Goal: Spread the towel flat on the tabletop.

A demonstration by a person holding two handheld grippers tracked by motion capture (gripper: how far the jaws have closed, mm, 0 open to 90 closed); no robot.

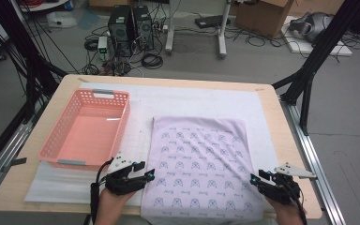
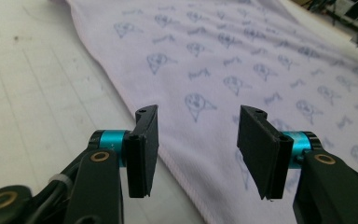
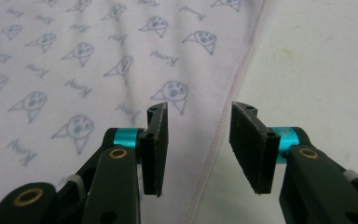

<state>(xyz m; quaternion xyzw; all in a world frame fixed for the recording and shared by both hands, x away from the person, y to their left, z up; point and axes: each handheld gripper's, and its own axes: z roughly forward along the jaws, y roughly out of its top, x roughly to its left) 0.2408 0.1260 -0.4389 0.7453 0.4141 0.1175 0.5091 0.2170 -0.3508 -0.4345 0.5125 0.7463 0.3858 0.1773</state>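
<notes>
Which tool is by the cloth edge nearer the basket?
The left tool, open at the cloth's left hem, the side facing the pink basket. The right tool, also open, straddles the opposite hem.

On the desk [image 1: 281, 122] lies a mat [image 1: 262, 112], and on the mat a cloth [image 1: 199, 159] lies flat right of centre, its near edge reaching the desk's near edge. A basket [image 1: 122, 123] sits on the mat left of the cloth, apart from it. The left hand-held gripper [image 1: 144, 174] is at the cloth's near left edge, the right hand-held gripper [image 1: 257, 179] at its near right edge.
</notes>
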